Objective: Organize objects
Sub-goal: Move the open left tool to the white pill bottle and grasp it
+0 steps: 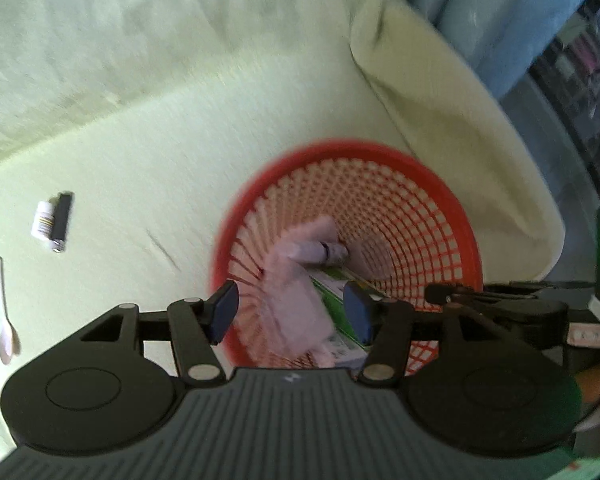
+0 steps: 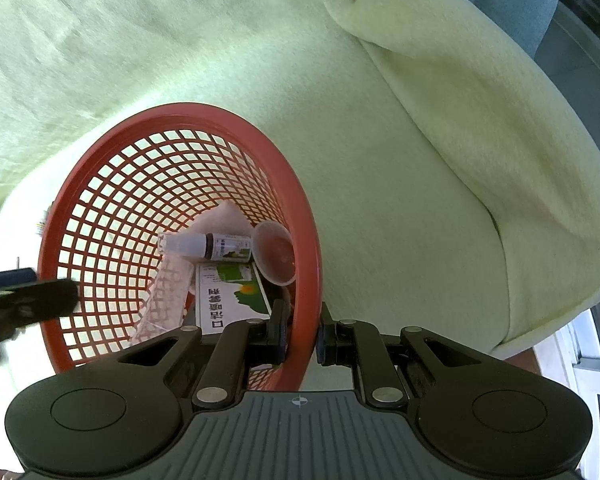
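The right gripper (image 2: 300, 340) was clamped on the near rim of the red basket (image 2: 112, 136), at the lower centre of its view. Inside lay a pink cloth (image 2: 224, 220), a small bottle (image 2: 208, 246), a green-and-white box (image 2: 232, 296) and a clear cup (image 2: 276, 252). The left gripper (image 1: 292, 312) hovered over the basket, jaws apart and gripping nothing, the cloth below them. A white bottle (image 1: 42, 220), a dark stick (image 1: 62, 220) and a spoon (image 1: 8, 344) lay at far left on the green cover (image 1: 140, 140).

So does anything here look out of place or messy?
Three things still lie loose on the pale green cover, outside the red basket: a small white bottle, a black stick touching it, and a spoon.
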`<state>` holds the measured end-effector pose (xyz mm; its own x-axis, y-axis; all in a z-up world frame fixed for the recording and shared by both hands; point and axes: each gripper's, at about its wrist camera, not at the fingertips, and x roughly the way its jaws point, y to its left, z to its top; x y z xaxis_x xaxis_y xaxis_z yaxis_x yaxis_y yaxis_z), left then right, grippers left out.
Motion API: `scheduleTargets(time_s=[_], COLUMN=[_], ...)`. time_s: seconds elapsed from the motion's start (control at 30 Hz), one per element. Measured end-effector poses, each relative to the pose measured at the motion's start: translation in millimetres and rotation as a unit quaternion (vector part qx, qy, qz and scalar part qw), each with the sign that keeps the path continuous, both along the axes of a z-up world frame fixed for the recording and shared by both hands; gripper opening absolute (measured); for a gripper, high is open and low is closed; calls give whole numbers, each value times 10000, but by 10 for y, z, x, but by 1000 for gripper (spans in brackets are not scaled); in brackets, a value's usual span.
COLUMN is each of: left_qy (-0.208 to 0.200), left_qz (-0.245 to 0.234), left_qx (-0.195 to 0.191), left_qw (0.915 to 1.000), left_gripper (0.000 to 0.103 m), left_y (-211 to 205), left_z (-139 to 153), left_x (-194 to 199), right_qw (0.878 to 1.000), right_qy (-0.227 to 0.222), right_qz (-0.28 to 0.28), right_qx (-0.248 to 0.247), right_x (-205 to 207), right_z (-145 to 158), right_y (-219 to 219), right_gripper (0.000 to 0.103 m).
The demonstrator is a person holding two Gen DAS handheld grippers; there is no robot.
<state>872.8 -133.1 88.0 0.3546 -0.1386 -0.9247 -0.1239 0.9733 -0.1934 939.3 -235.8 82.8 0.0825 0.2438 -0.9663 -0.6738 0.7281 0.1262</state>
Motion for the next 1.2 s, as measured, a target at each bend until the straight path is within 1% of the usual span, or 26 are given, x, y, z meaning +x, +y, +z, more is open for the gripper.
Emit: scheduleTargets(time_s=[0.07, 0.13, 0.2, 0.33, 0.4, 0.43, 0.47, 0.53, 0.6, 0.77, 0.83, 0.9, 1.0, 1.13, 1.2], left_qy=[-190, -321, -308, -31, 36, 87, 155, 173, 242, 307, 346, 365, 393, 536, 470], left_qz=[124, 305, 505, 938, 1034, 1064, 1064, 1068, 1005, 734, 682, 676, 671, 551, 575], left_qx=[65, 294, 584, 1097, 1379, 1508, 1582, 1650, 1665, 1690, 1747, 1684, 1621, 1687, 1684], left_qw=[9997, 9986, 9965, 9895, 9850, 9828, 9815, 9803, 9806, 9824, 9816, 9827, 9837, 9827, 9829], left_gripper=[53, 53, 53, 52, 50, 48, 47, 43, 41, 39, 38, 38, 37, 35, 32], left_y=[198, 447, 694, 1239, 1476, 1574, 1681, 1870, 2014, 2244, 2286, 2346, 2401, 2439, 2470], left_z=[86, 132, 94, -197, -389, -473, -571, -749, -919, -1250, -1372, -1497, -1608, -1727, -1742], left_x=[-95, -199, -272, -330, -312, -290, -262, -200, -92, 210, 306, 383, 482, 534, 546], right_qw=[10000, 10000, 10000, 9999, 9999, 9999, 9998, 9998, 9997, 9994, 9993, 9991, 9989, 9986, 9985], right_qy=[12, 11, 10, 4, 0, 3, 3, -2, -21, -61, -75, -88, -97, -106, -120], right_qz=[-12, -8, -17, -43, -67, -85, -101, -121, -129, -158, -165, -183, -233, -283, -304], right_qx=[-13, -37, -63, -101, -127, -138, -152, -186, -228, -313, -336, -364, -402, -435, -446], right_x=[6, 5, 5, -1, -3, 2, 1, -1, -10, -22, -26, -31, -33, -31, -32], right_z=[-1, -2, -3, -2, -8, -13, -17, -22, -20, -9, -1, 0, -10, -19, -17], right_y=[-2, 1, 7, 24, 19, 15, 16, 25, 35, 71, 83, 88, 80, 80, 85], right_gripper=[10, 10, 10, 10, 10, 10, 10, 10, 10, 10, 10, 10, 10, 10, 10])
